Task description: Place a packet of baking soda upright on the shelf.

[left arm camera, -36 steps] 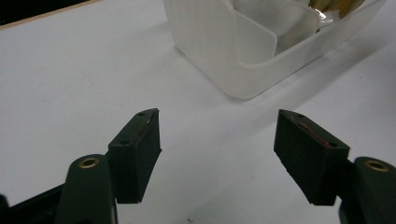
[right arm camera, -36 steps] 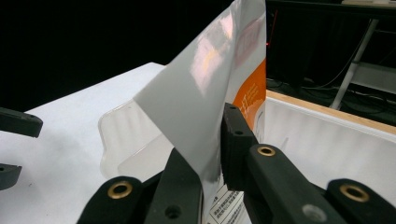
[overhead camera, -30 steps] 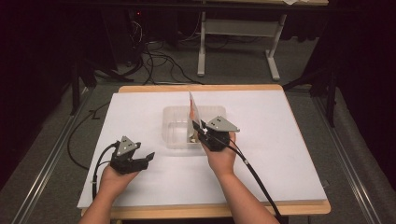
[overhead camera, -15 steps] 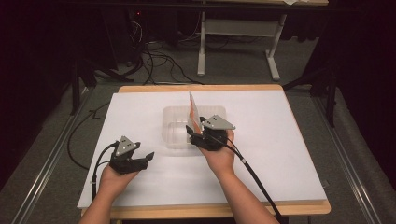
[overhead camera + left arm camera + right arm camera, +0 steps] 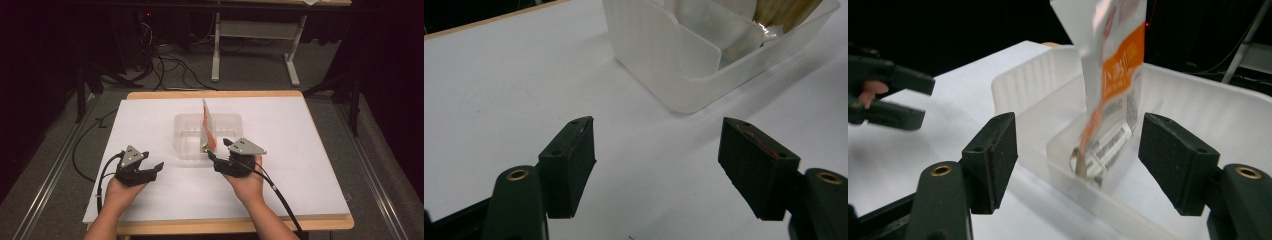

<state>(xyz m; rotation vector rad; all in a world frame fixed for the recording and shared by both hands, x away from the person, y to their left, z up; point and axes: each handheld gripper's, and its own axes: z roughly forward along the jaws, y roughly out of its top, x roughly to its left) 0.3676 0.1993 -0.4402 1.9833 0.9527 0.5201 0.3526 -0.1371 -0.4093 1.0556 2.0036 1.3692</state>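
An orange and white pouch (image 5: 208, 127) stands upright in a clear plastic container (image 5: 235, 120) at the table's middle. My right gripper (image 5: 218, 148) sits just in front of the container's near wall. Its jaws have just been opening and stand wide apart. In the right gripper view the pouch (image 5: 1110, 85) rises beyond the right gripper (image 5: 1078, 165), inside the container (image 5: 1198, 110), and the pads do not touch it. My left gripper (image 5: 152, 161) rests open on the white sheet at the left, with nothing between its jaws. In the left gripper view the left gripper (image 5: 656, 160) faces a corner of the container (image 5: 649, 50).
A white sheet (image 5: 300, 150) covers most of the wooden table (image 5: 225, 225). Black cables trail from both grippers toward the near edge. Beyond the table, a metal desk frame (image 5: 250, 45) and loose cables sit on the dark floor. The left gripper (image 5: 893, 95) is at the left in the right gripper view.
The right gripper's jaws spread open, let go of the pouch and drew back toward the near edge. The pouch stays upright in the container. The left gripper has kept still.
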